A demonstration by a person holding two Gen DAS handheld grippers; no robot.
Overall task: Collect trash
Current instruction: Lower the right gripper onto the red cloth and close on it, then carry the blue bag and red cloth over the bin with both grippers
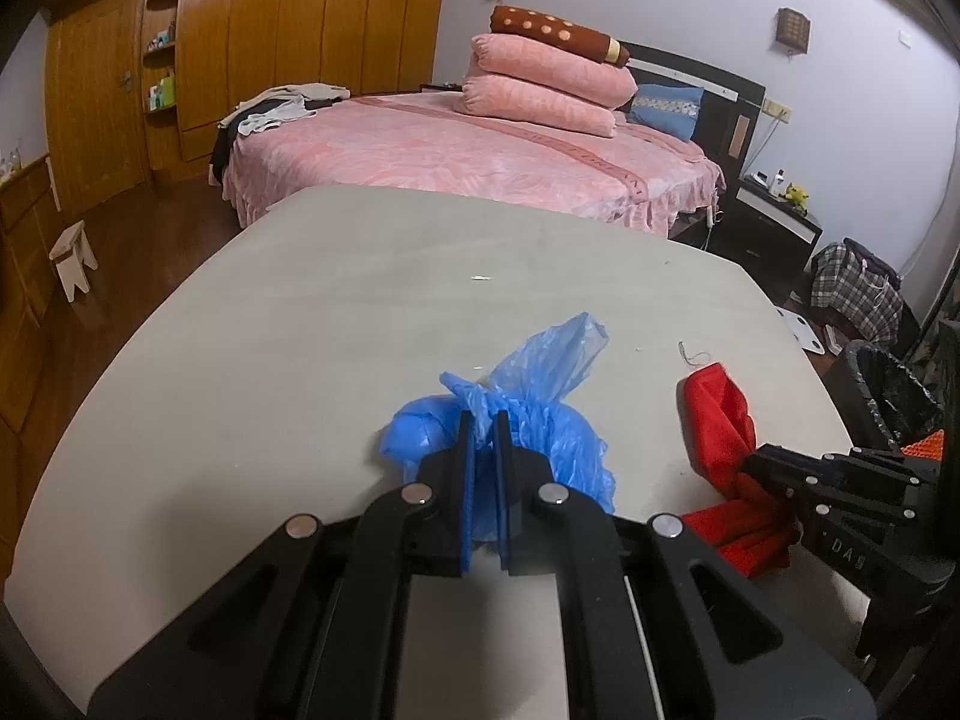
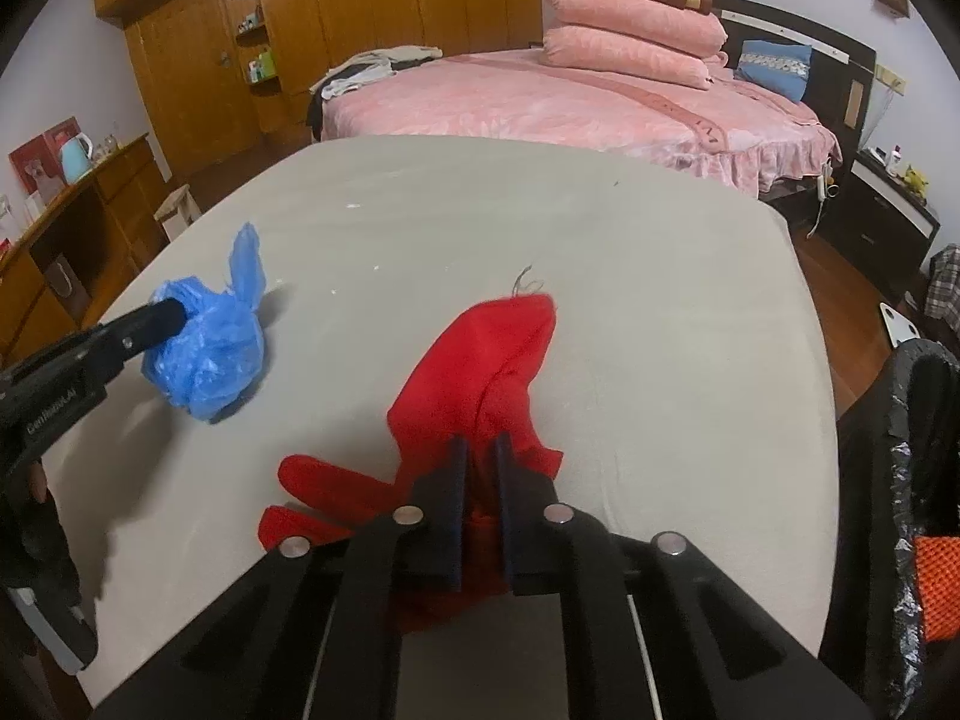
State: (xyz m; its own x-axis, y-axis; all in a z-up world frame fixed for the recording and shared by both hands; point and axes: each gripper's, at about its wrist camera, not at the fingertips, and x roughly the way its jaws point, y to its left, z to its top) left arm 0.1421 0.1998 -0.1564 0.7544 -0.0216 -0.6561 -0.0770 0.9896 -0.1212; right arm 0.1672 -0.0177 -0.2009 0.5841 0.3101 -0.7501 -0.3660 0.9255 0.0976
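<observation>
On the tabletop [image 1: 300, 300], the bag [image 1: 528, 414] lies left of the cloth [image 1: 720, 426]; the bin [image 2: 924, 432] stands right, the bed [image 1: 480, 150] behind.

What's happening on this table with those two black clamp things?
A person is clearing trash with a handheld gripper in each hand. The left gripper is shut on a crumpled blue plastic bag, and the right gripper is shut on a red cloth. Both items still lie on the grey table. A black-lined trash bin stands at the table's right edge.
</observation>
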